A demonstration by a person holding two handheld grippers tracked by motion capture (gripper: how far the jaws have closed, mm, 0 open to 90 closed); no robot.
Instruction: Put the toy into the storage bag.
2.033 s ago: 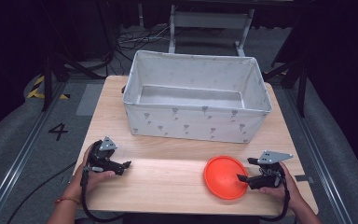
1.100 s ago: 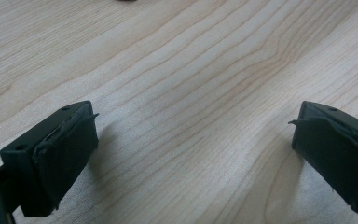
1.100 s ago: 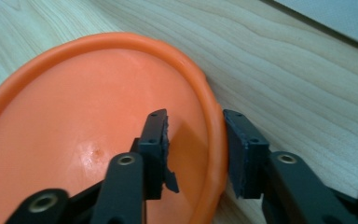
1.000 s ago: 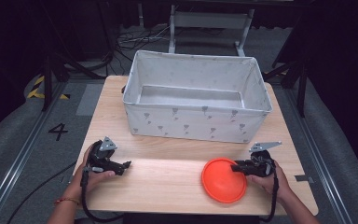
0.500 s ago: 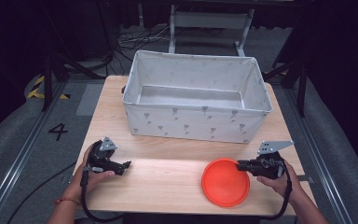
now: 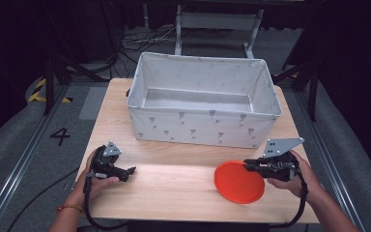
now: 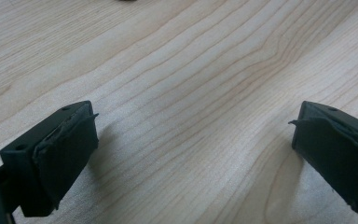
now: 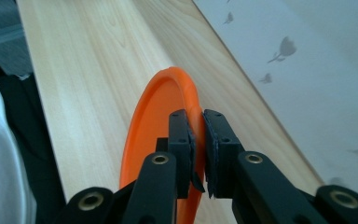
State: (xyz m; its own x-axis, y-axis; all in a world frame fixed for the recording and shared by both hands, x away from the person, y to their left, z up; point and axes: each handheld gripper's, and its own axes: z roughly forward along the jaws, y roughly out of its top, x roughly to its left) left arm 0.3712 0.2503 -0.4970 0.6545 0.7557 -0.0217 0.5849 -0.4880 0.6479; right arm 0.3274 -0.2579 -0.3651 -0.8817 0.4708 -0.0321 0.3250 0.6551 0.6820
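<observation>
One orange plate (image 6: 239,181) lies at the right front of the wooden table (image 6: 174,181): round, flat, a single bright colour, with a low raised rim all round. The right gripper (image 6: 249,165) is clenched on that rim at the plate's right edge; in the right gripper view the two black jaws pinch the thin orange lip (image 8: 196,122) between their pads, and the plate runs away from the jaws, edge on to that camera. In the high view the plate sits near the table's front edge, just in front of the right-hand corner of a white fabric bin (image 6: 203,126). The bin is rectangular and open-topped, printed with small grey figures, and its tall front wall stands between the plate and the bin's interior. The left gripper (image 6: 130,170) rests low over bare wood at the left front, well apart from the plate; in the left gripper view its jaws stand wide, released, with nothing but wood grain between them. A cable (image 6: 89,212) trails from it toward the table's front edge.
</observation>
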